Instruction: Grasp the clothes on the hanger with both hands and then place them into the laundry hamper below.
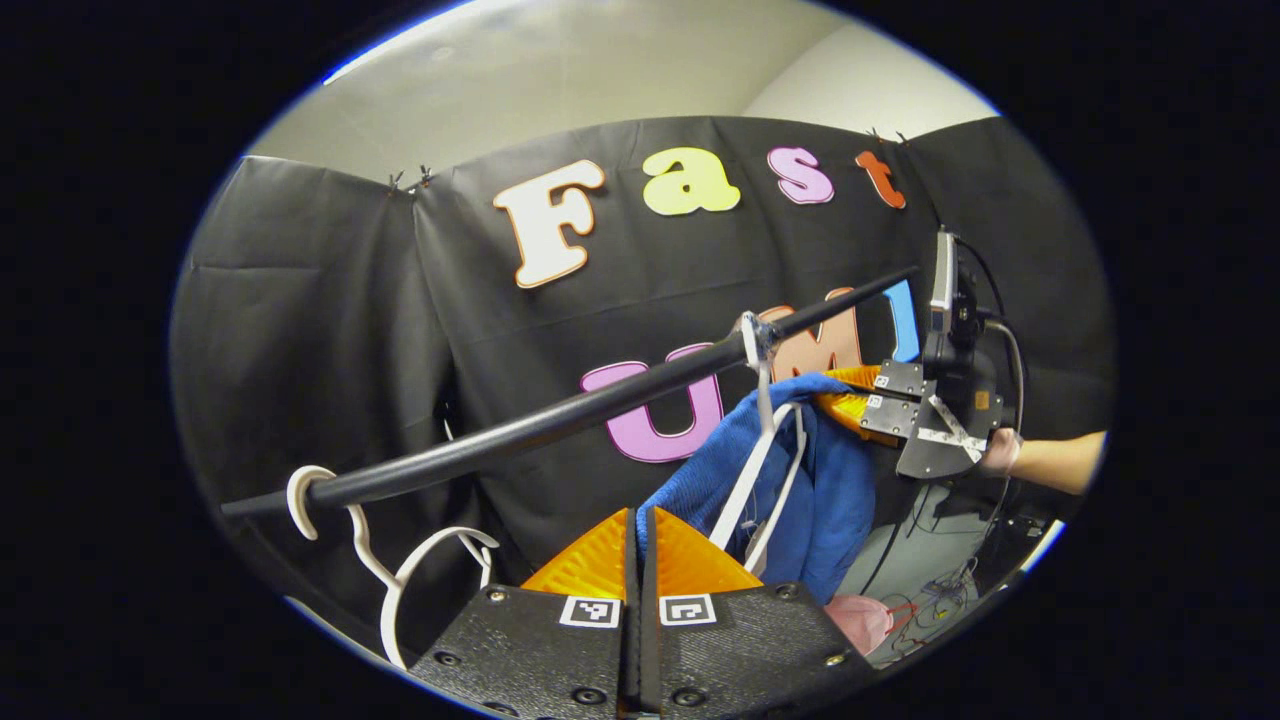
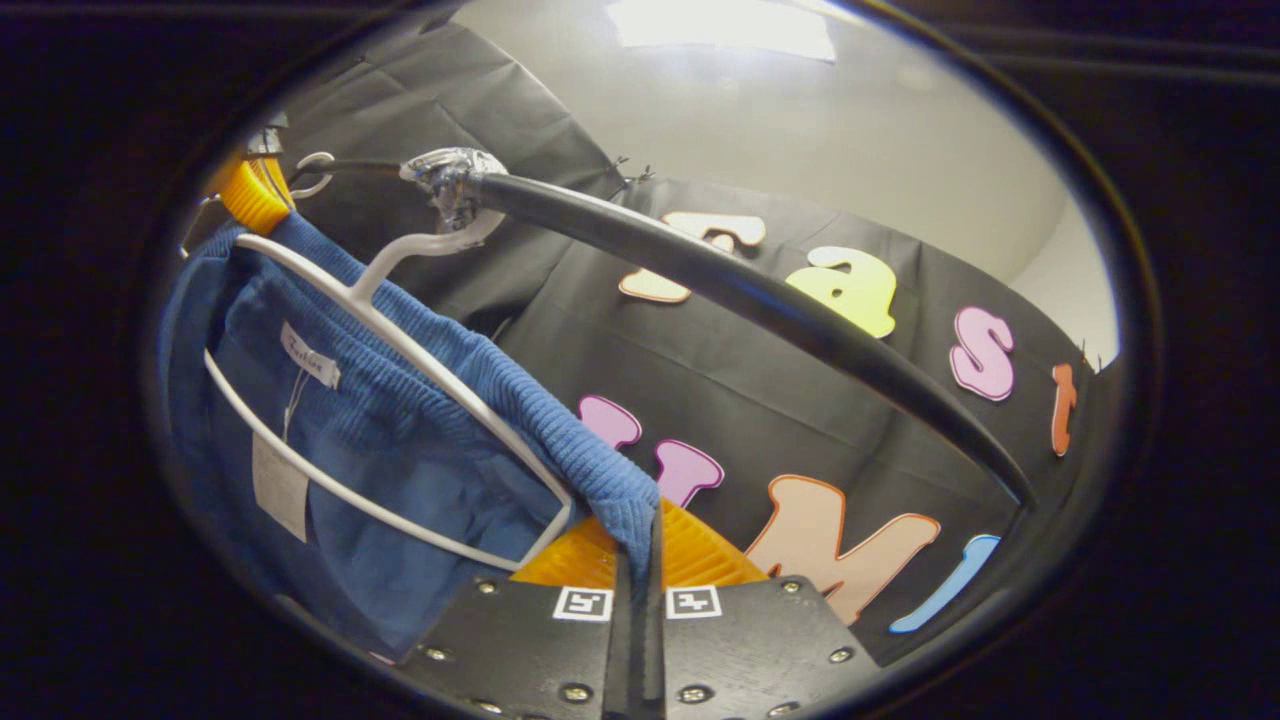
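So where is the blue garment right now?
The blue garment hangs on the white hanger under the black rail, pinched at its shoulders by both tools.

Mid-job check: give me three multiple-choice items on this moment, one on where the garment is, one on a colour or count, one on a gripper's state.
1. Where is the garment?
A. On a hanger on the rail
B. In the hamper
C. On the floor

2. What colour is the garment?
A. Red
B. Blue
C. Green

3. How does the right gripper stand?
A. Wide open
B. Shut on the rail
C. Shut on the garment's edge

Answers:
1 A, the garment drapes over the white hanger hooked on the rail.
2 B, its knit is blue.
3 C, the right gripper pinches the blue fabric's corner.
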{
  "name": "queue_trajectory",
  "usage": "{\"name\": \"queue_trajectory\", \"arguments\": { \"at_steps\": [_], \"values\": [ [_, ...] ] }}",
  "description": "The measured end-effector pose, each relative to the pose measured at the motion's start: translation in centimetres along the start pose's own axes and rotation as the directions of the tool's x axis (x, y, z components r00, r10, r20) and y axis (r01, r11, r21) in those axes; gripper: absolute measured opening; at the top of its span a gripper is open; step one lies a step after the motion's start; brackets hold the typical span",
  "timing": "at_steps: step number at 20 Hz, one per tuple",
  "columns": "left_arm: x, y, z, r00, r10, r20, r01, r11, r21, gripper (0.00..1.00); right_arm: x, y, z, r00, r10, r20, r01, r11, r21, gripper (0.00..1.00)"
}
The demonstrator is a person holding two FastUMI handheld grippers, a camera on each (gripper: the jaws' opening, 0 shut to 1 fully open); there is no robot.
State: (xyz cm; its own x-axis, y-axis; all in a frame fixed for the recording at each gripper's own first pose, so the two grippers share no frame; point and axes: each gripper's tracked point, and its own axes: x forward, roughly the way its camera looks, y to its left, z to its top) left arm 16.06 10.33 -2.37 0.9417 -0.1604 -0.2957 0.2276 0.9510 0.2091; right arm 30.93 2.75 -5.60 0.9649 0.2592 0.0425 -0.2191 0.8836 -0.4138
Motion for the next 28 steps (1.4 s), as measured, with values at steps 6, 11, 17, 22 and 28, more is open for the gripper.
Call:
{"name": "queue_trajectory", "arguments": {
  "at_steps": [6,11,17,22,28],
  "values": [
    [0.4,-1.2,-0.7,0.998,-0.066,0.014,0.065,0.996,0.062,0.00,-0.6,-0.3,0.6,1.000,-0.006,-0.014,0.006,0.999,0.039,0.05],
    [-0.4,-2.0,0.4,0.992,-0.104,0.068,0.107,0.993,-0.049,0.02,-2.0,0.5,-0.4,0.999,-0.011,-0.047,0.015,0.997,0.080,0.08],
    [-1.6,-3.4,2.5,0.995,-0.027,0.094,0.023,0.998,0.051,0.09,-3.0,1.2,0.0,0.998,0.007,-0.063,0.000,0.993,0.117,0.06],
    [-3.3,-3.1,2.1,0.985,0.166,0.051,-0.157,0.978,-0.139,0.37,-3.6,1.3,0.2,0.998,0.018,-0.063,-0.009,0.991,0.135,0.06],
    [-5.2,-5.4,1.0,0.930,0.367,0.019,-0.354,0.909,-0.221,0.26,-3.5,1.3,0.4,0.997,0.061,-0.047,-0.053,0.986,0.159,0.06]
  ]
}}
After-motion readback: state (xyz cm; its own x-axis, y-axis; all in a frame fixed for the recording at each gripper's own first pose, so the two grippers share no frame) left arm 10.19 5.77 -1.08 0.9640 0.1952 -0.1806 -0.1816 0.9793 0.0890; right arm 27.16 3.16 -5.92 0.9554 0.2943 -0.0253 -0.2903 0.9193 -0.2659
